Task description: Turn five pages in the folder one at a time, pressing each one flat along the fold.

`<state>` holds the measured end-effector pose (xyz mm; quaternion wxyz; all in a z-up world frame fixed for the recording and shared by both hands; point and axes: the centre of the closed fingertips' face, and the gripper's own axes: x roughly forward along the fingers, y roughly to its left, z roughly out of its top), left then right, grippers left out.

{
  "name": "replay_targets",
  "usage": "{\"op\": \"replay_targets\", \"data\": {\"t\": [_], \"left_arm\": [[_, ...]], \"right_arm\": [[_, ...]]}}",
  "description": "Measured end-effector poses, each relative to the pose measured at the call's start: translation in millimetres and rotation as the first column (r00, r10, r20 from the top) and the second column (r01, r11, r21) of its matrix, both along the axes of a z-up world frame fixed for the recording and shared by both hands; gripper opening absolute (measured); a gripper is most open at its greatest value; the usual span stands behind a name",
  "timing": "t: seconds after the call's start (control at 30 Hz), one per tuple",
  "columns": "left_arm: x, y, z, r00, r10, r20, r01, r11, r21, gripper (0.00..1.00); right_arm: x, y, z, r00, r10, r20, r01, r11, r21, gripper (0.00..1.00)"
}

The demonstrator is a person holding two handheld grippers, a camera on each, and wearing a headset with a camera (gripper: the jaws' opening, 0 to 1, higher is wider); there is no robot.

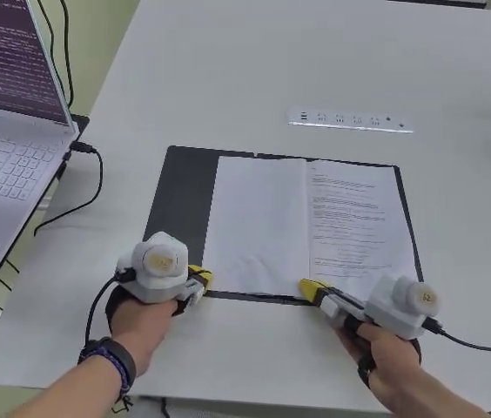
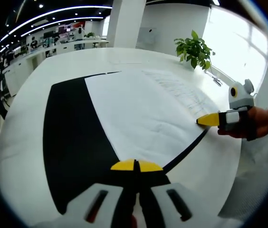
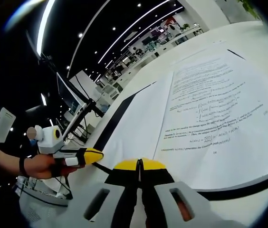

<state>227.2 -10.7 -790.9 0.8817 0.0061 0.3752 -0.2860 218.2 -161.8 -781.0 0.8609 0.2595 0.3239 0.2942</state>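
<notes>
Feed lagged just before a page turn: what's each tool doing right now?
Left tool: closed, empty, at the near edge of the folder.
Right tool: closed, empty, by the printed page.

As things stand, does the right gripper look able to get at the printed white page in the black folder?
Probably yes: the right gripper sits at the lower edge of the printed white page with nothing between them, though its jaws are shut.

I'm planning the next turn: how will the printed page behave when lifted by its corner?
Probably floppy: the printed page looks like thin paper, so it should bend rather than lift flat. Likely light too. It lies flat on the folder, so the shut right gripper may slide over it before catching an edge.
</notes>
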Motion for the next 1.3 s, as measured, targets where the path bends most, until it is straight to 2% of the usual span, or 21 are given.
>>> {"op": "replay_targets", "data": {"t": [0.13,0.3,0.37,0.43,0.47,0.6,0.8,0.9,1.07,1.13,1.3], "left_arm": [[-0.4,-0.3,0.0,1.0,0.004,0.009,-0.004,1.0,0.006,0.0],[0.4,-0.6,0.8,1.0,0.013,-0.014,-0.013,1.0,-0.002,0.0],[-0.2,-2.2,2.6,1.0,0.014,-0.02,-0.014,1.0,-0.012,0.01],[-2.2,-4.8,6.9,1.0,0.015,-0.025,-0.015,0.999,-0.028,0.08],[-3.6,-5.6,10.2,1.0,0.012,-0.019,-0.013,1.0,-0.027,0.1],[-7.9,-9.2,23.3,1.0,-0.014,0.006,0.014,1.0,-0.022,0.15],[-8.1,-8.3,44.6,0.999,-0.017,0.041,0.018,1.0,-0.024,0.25],[-8.8,-9.5,55.8,0.998,-0.019,0.063,0.021,0.999,-0.03,0.3],[-12.4,-7.9,73.0,0.996,-0.01,0.094,0.014,0.999,-0.038,0.35],[-14.0,-7.4,79.9,0.994,-0.009,0.106,0.013,0.999,-0.039,0.37],[-13.3,-3.5,95.4,0.99,-0.005,0.138,0.01,0.999,-0.035,0.42]], "right_arm": [[-1.2,0.3,0.8,1.0,0.004,-0.005,-0.004,1.0,-0.003,0.0],[-4.5,0.6,3.5,1.0,0.025,-0.011,-0.025,1.0,-0.011,0.0],[-6.3,1.1,6.4,0.999,0.038,-0.013,-0.038,0.999,-0.005,0.05],[-9.7,1.8,10.5,0.998,0.068,-0.008,-0.068,0.998,-0.005,0.1],[-11.0,-0.3,11.5,0.997,0.08,0.0,-0.08,0.997,-0.024,0.11],[-11.8,-12.1,21.5,0.997,0.072,0.022,-0.071,0.997,-0.032,0.16],[-10.6,-31.8,33.6,0.995,0.077,0.06,-0.072,0.994,-0.083,0.23],[-11.9,-42.5,39.8,0.992,0.101,0.081,-0.09,0.987,-0.133,0.27],[-13.0,-56.7,52.8,0.986,0.121,0.114,-0.099,0.979,-0.18,0.36],[-10.5,-67.7,56.5,0.983,0.117,0.142,-0.082,0.97,-0.229,0.39],[-11.4,-83.9,66.5,0.979,0.115,0.168,-0.066,0.96,-0.273,0.44]]}}
